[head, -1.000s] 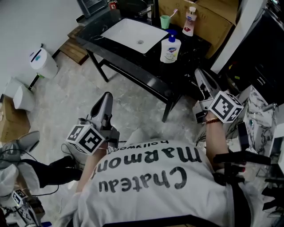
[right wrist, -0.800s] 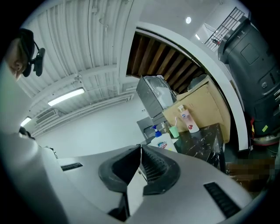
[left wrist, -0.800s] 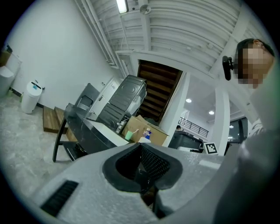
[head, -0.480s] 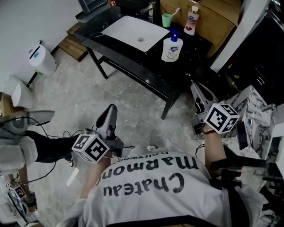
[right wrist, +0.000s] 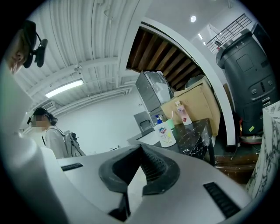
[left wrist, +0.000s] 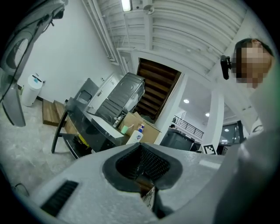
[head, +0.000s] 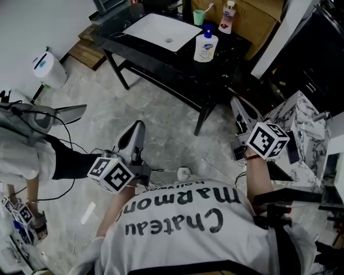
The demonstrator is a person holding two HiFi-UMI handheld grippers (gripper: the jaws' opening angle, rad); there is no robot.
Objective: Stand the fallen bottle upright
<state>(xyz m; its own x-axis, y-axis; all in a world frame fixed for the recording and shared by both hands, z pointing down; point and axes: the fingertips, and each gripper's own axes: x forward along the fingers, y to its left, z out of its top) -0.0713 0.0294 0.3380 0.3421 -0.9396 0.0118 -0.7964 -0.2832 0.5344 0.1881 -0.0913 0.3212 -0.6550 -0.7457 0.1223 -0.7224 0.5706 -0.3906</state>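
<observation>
- Black stone-look table top [head: 220,56] showing faint white veining.
- White rectangular sink basin [head: 161,32] showing plain white, no pattern.
- White plastic pump bottle [head: 206,47] carrying blue cap and blue-yellow label.
- Small plastic cup [head: 199,16] showing pale green.
- Light grey floor [head: 107,118] displaying marbled streaks.
- Left gripper [head: 138,126] and right gripper [head: 235,102] showing grey bodies, with cubes bearing black-and-white square markers.
- White T-shirt [head: 177,215] displaying black lettering.

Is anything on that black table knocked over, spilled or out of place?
Nothing stands out. The soap bottle, the small bottle and the green cup all stand upright on the table beside the sink, and I see no spill. No bottle lies on its side.
</observation>
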